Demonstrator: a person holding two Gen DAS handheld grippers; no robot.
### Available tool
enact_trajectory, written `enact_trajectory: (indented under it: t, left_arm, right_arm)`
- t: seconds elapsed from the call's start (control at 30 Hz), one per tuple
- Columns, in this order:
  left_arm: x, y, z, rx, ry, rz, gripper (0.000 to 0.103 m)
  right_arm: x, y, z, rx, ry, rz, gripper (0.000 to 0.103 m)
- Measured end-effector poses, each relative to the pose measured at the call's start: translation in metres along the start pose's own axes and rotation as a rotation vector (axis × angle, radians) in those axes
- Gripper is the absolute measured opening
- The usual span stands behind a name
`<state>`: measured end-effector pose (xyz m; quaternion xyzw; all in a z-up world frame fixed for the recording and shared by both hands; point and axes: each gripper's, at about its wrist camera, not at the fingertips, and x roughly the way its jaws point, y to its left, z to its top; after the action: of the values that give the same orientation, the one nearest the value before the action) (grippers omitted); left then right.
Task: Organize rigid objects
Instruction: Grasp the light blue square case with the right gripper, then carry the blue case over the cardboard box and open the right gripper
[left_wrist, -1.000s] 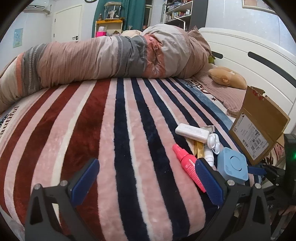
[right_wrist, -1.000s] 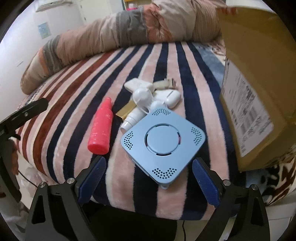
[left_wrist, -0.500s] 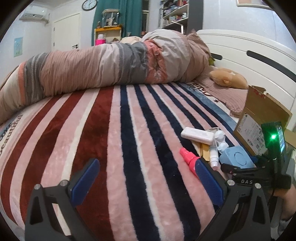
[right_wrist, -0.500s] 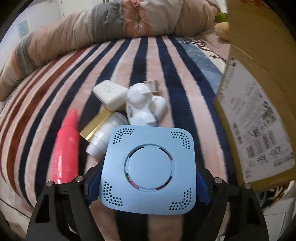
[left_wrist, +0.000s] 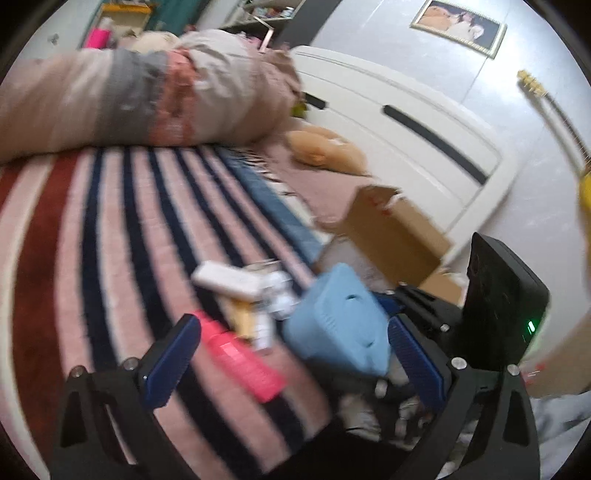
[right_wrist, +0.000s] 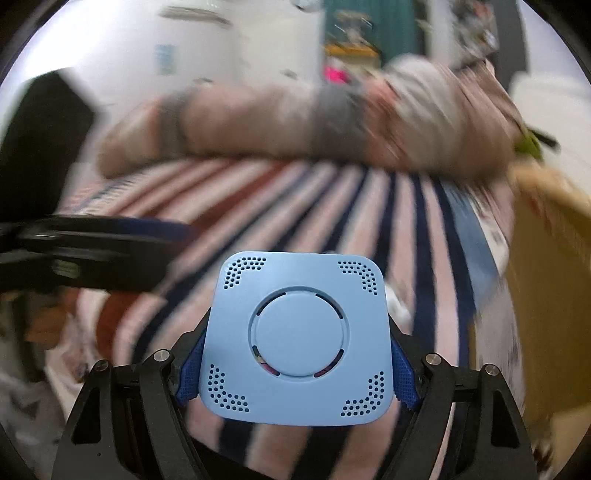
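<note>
On the bed: striped blanket covering the surface, pink, dark red and navy bands running toward the far side; both views motion-blurred.
Far side: rolled duvet lying across the blanket; same roll showing in the right view.
Headboard: white, two dark slots, standing at the right end of the bed; tan plush lying on a brownish sheet in front of it.
Walls: framed picture hanging above the headboard; guitar neck leaning at far right; teal curtain and shelving blurring in the background.
Box: cardboard box sitting on the bed near the headboard, flap up; its side filling the right edge of the right view.
Pile: white case, pink bottle and small white pieces lying clustered on the blanket, just left of the box.
Right gripper: jaws having just been closing, blue pads pressing both sides of the blue square device; holding it clear of the blanket, beside the pile and in front of the box.
Left gripper: jaws standing wide, gripping nothing; hovering over the pile end of the blanket.
</note>
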<state>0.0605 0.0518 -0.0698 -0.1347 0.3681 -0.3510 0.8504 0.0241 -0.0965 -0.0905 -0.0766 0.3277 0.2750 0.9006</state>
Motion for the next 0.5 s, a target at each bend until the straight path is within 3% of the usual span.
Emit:
enact_trajectory:
  t: [0.1,0.13,0.17,0.27,0.37,0.5]
  left_arm:
    - [0.001,-0.017,0.016,0.008,0.009,-0.075,0.081]
    - [0.0,-0.023,0.023,0.009,0.012,-0.092,0.071]
    - [-0.001,-0.03,0.029,0.017,0.011,-0.103,0.061]
    - [-0.003,-0.05,0.041,0.056,-0.003,-0.098,0.044]
    - [0.001,-0.075,0.055,0.096,-0.023,-0.067,0.034]
    - [0.024,-0.122,0.077,0.192,-0.021,-0.036,0.031]
  right_arm:
    - [-0.019,0.012,0.022,-0.052,-0.073,0.044,0.078]
    - [-0.022,0.012,0.026,-0.066,-0.092,0.052,0.078]
    - [-0.029,0.013,0.031,-0.09,-0.117,0.058,0.078]
    - [-0.04,0.007,0.044,-0.122,-0.159,0.055,0.078]
    - [-0.055,-0.017,0.048,-0.109,-0.186,0.063,0.077]
    - [-0.08,-0.057,0.048,-0.065,-0.224,0.058,0.077]
